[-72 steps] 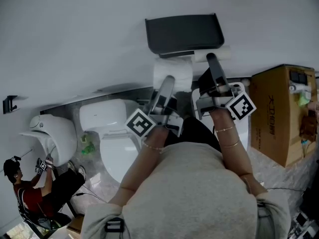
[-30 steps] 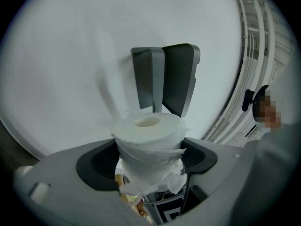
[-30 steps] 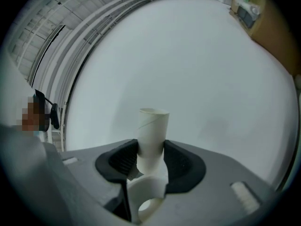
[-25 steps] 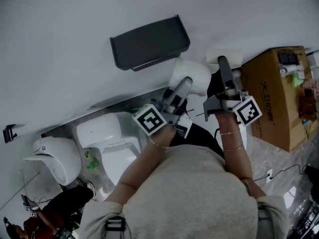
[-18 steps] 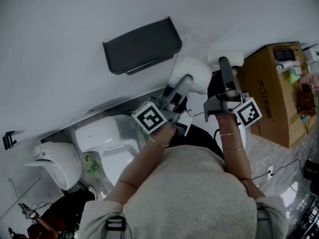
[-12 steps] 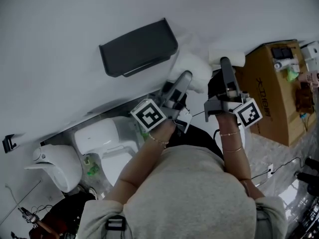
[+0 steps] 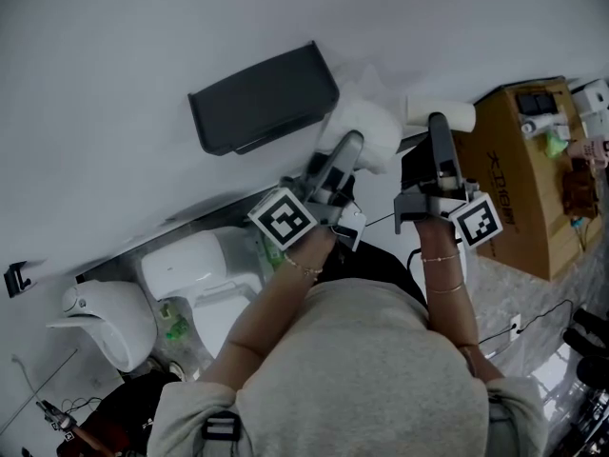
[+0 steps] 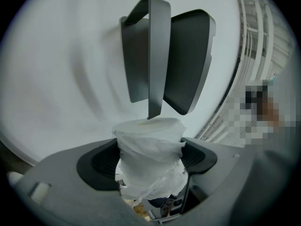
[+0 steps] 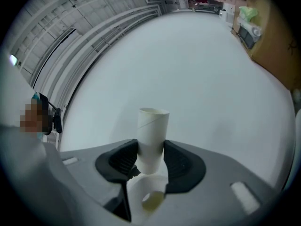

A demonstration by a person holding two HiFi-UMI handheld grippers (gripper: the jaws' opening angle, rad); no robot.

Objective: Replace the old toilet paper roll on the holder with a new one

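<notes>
The dark grey holder (image 7: 262,98) is fixed to the white wall, and its lid (image 8: 188,60) stands raised above the bent bar (image 8: 153,55). My left gripper (image 7: 350,150) is shut on a white toilet paper roll (image 7: 366,133) with loose, crumpled outer sheets. It holds the roll just right of the holder. In the left gripper view the roll (image 8: 149,157) stands upright between the pads, just below the bar's end. My right gripper (image 7: 438,127) is shut on an empty pale cardboard tube (image 7: 442,114), which stands upright in the right gripper view (image 9: 151,138), facing bare wall.
A brown cardboard box (image 7: 519,179) with small items on top stands at the right. Below the holder are a white toilet (image 7: 195,265) and a second white fixture (image 7: 105,317) further left. A cable (image 7: 533,327) lies on the floor at the lower right.
Earlier the roll sat directly under the holder. Both grippers have since come away to its right, carrying roll and tube. Over the last second they drifted slightly up and right.
</notes>
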